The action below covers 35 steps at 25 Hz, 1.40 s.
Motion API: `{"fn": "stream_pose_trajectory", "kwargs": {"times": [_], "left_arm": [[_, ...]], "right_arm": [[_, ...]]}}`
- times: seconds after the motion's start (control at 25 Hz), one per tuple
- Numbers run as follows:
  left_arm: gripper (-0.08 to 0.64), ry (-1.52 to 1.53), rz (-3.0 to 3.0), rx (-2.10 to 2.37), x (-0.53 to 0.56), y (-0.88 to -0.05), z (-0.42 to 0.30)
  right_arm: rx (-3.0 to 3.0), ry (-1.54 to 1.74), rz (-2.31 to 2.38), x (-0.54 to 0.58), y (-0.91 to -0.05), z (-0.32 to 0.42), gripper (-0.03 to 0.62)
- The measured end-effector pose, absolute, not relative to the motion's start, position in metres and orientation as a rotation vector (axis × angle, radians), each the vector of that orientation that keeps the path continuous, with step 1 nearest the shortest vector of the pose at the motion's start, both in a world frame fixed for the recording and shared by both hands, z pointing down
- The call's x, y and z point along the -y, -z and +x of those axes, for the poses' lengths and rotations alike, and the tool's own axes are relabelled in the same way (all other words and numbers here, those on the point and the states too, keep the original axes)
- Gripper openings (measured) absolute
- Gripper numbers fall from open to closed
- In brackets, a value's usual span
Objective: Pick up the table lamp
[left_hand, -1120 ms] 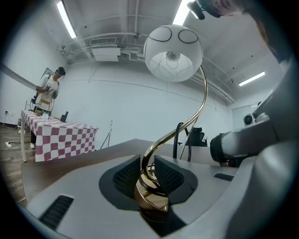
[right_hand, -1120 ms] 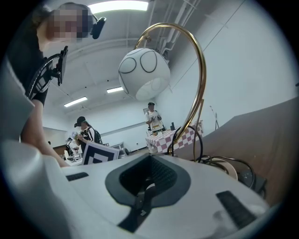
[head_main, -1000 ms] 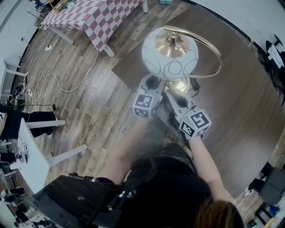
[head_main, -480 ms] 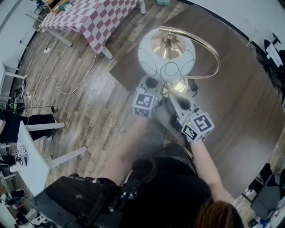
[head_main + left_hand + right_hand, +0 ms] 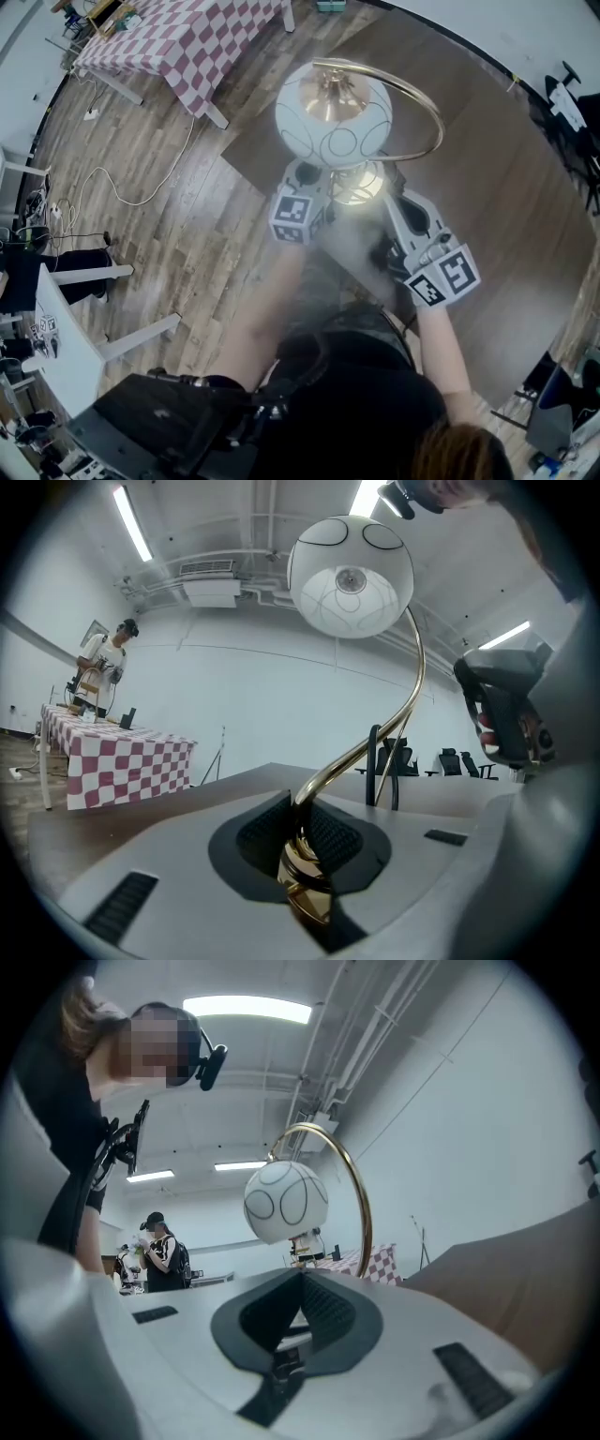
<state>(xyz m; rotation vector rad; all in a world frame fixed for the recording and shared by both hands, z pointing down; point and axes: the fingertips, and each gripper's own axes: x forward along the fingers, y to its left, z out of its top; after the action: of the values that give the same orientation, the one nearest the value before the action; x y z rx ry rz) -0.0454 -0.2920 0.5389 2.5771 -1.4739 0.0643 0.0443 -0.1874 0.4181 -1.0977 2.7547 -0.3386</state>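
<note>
The left gripper is clenched on the lamp: in the left gripper view both dark pads press against the gold stem at its lowest part, just above the ringed gold collar. From that grip the stem curves up and to the right, then arcs back over to carry the white globe, which hangs above the jaws and bears thin looping line marks. In the head view the lamp stands near the edge of the dark brown table, with its bright gold base below the globe. No view shows whether the base touches the tabletop. The right gripper lies just beside the base, on its right, apart from the stem. In the right gripper view its jaw tips meet with nothing between them, and the globe shows beyond them. The left gripper reaches the stem from the left of the base. A checked table stands well apart on the wood floor, with a white cable lying on the floor near it. A person stands behind the checked table.
</note>
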Motion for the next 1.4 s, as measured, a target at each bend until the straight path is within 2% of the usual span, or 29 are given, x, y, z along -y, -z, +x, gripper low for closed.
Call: {"fn": "stream_pose_trajectory", "kwargs": {"times": [0.56, 0.64, 0.8, 0.88, 1.4], "left_arm": [[0.041, -0.089, 2.525, 1.468, 0.293, -0.542, -0.048], [0.043, -0.094, 2.519, 1.476, 0.294, -0.545, -0.049], [0.044, -0.073, 2.509, 1.474, 0.293, -0.539, -0.048], [0.044, -0.075, 2.501, 1.475, 0.293, -0.54, -0.047], [0.044, -0.075, 2.486, 1.488, 0.292, -0.539, -0.049]], "right_arm": [[-2.716, 0.109, -1.109, 0.194, -0.305, 0.076, 0.025], [-2.719, 0.073, -1.098, 0.197, -0.292, 0.079, 0.06], [-2.717, -0.028, -1.098, 0.205, -0.267, 0.084, 0.06], [-2.73, -0.065, -1.089, 0.209, -0.259, 0.084, 0.091], [-2.882, -0.185, -0.964, 0.23, -0.243, 0.06, 0.092]]}}
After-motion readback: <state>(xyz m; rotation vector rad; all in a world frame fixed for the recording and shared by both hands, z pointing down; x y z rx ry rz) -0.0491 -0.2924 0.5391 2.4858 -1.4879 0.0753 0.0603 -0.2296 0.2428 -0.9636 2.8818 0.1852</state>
